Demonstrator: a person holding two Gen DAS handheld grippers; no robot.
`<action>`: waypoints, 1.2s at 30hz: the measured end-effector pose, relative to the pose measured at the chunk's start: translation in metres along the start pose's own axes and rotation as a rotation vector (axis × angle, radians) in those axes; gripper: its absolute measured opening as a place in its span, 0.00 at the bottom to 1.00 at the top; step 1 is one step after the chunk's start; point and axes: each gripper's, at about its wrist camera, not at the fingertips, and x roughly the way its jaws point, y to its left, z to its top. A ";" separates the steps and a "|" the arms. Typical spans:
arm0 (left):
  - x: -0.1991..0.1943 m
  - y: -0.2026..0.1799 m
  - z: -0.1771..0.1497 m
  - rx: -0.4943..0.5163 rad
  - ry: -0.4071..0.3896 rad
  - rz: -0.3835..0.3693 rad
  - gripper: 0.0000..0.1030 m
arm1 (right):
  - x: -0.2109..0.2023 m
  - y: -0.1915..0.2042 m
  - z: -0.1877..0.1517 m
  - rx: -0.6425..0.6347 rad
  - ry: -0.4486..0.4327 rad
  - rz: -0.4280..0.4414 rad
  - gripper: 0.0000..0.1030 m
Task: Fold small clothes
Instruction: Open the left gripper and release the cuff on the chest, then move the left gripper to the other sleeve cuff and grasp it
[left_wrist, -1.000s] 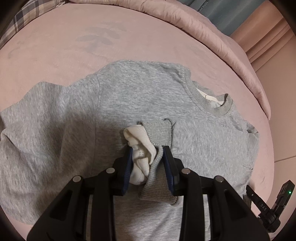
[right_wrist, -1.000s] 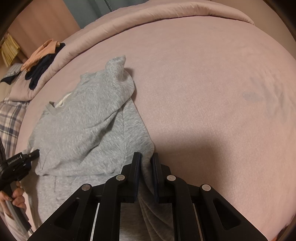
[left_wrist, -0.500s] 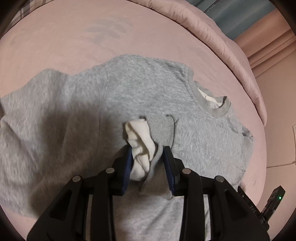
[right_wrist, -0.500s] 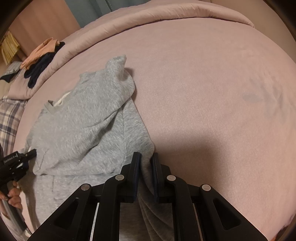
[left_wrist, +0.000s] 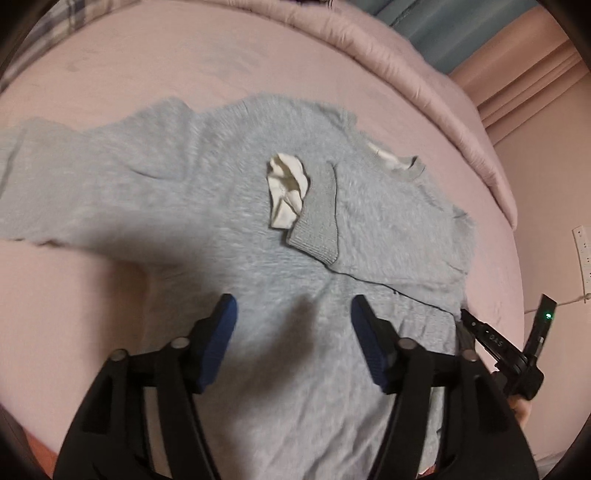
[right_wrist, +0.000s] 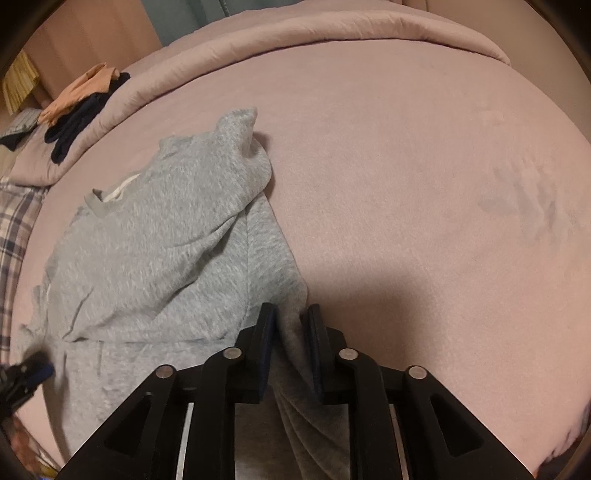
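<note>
A small grey sweatshirt (left_wrist: 229, 206) lies on the pink bed. One sleeve is folded across its chest, with the ribbed cuff (left_wrist: 319, 218) and its cream lining (left_wrist: 286, 192) lying loose on top. My left gripper (left_wrist: 293, 314) is open and empty, held above the sweatshirt's lower body. In the right wrist view the sweatshirt (right_wrist: 155, 251) lies at the left, and my right gripper (right_wrist: 290, 321) is shut on a fold of its grey hem edge (right_wrist: 291, 332).
The pink bed cover (right_wrist: 406, 184) spreads wide to the right. A rolled pink duvet (left_wrist: 388, 48) runs along the far edge. Dark and peach clothes (right_wrist: 77, 107) lie on it at the far left, by a plaid blanket (right_wrist: 14, 221). The right gripper's body (left_wrist: 506, 350) shows at the right.
My left gripper has opened and let go of the cuff, then drawn back. The cuff now lies on the sweatshirt's chest. My right gripper keeps its hold.
</note>
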 end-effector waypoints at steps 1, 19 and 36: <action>-0.009 0.002 -0.003 -0.001 -0.022 0.004 0.69 | -0.002 0.001 0.000 -0.009 0.004 -0.015 0.25; -0.109 0.070 -0.025 -0.169 -0.295 0.141 0.98 | -0.091 0.024 -0.022 -0.101 -0.166 0.019 0.78; -0.105 0.163 -0.022 -0.424 -0.358 0.211 0.93 | -0.126 0.041 -0.057 -0.166 -0.258 0.179 0.90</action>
